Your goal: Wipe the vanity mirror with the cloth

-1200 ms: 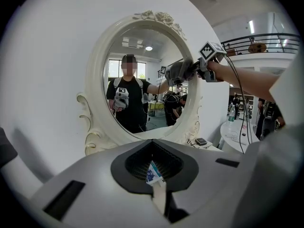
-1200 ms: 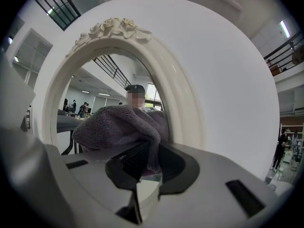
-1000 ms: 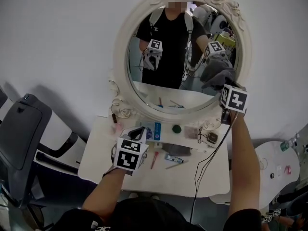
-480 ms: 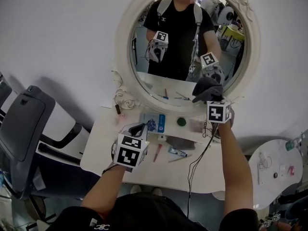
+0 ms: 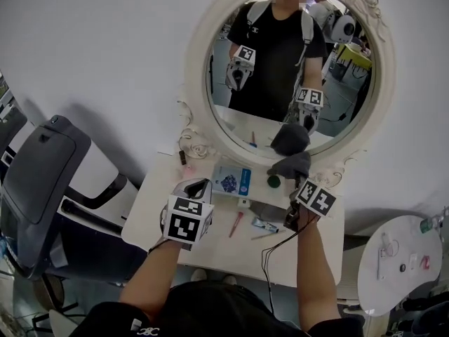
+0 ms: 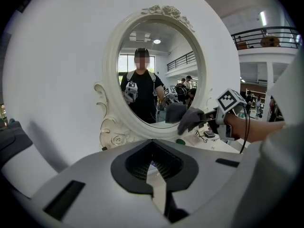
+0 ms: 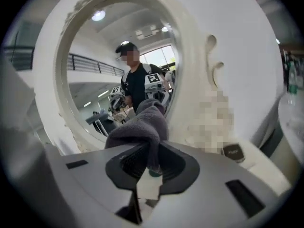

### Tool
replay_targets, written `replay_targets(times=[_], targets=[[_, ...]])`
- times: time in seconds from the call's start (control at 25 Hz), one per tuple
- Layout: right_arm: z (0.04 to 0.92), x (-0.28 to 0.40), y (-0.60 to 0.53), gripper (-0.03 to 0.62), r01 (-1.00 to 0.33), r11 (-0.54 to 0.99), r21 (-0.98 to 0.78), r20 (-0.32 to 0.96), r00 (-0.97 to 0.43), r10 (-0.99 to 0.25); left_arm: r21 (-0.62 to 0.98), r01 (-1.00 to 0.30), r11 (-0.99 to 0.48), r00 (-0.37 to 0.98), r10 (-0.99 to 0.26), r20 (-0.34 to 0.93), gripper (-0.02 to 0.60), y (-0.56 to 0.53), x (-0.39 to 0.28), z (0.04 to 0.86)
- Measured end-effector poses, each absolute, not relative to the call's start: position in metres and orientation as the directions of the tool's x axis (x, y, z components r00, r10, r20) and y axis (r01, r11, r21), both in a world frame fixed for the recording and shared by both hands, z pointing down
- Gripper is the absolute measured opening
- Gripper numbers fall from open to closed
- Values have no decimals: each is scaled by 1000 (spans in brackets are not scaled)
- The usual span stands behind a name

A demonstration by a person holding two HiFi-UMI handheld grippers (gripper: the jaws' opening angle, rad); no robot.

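The oval vanity mirror (image 5: 280,55) in its white ornate frame (image 5: 203,128) stands against the wall behind the table. My right gripper (image 5: 297,182) is shut on a dark grey cloth (image 5: 292,164), which bunches against the frame's lower rim; its reflection shows just above in the glass. In the right gripper view the cloth (image 7: 140,127) fills the jaws in front of the mirror (image 7: 95,65). My left gripper (image 5: 196,188) hangs over the table's left part, shut and holding nothing. The left gripper view shows the mirror (image 6: 156,75), the cloth (image 6: 190,118) and the right gripper (image 6: 209,121).
The white vanity table (image 5: 210,248) carries a blue and white box (image 5: 231,180), a green round lid (image 5: 273,182), a tube (image 5: 264,225) and a red pen (image 5: 235,225). A grey chair (image 5: 42,181) stands at left, a round white side table (image 5: 396,265) at right.
My right gripper has carried the cloth down from the glass's right side to the frame's lower rim. The left gripper has hardly moved.
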State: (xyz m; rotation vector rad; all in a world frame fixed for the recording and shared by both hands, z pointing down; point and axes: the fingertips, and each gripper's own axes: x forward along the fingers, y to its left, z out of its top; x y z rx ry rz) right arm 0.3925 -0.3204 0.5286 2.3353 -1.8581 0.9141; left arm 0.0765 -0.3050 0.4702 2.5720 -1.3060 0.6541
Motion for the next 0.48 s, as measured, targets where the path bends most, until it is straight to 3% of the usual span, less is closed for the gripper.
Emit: replay_targets(times=[0.28,0.48], targets=[[529,376,-324,55,-708,-195,-678,289,-13,-957,-35,-808,-589,509,-726,463,5,-302,74,472],[526,373,-353,55,-605,-169,-778,232,-27,-972,-47,-810,-585,504,-734,456,6,-301,75,471]])
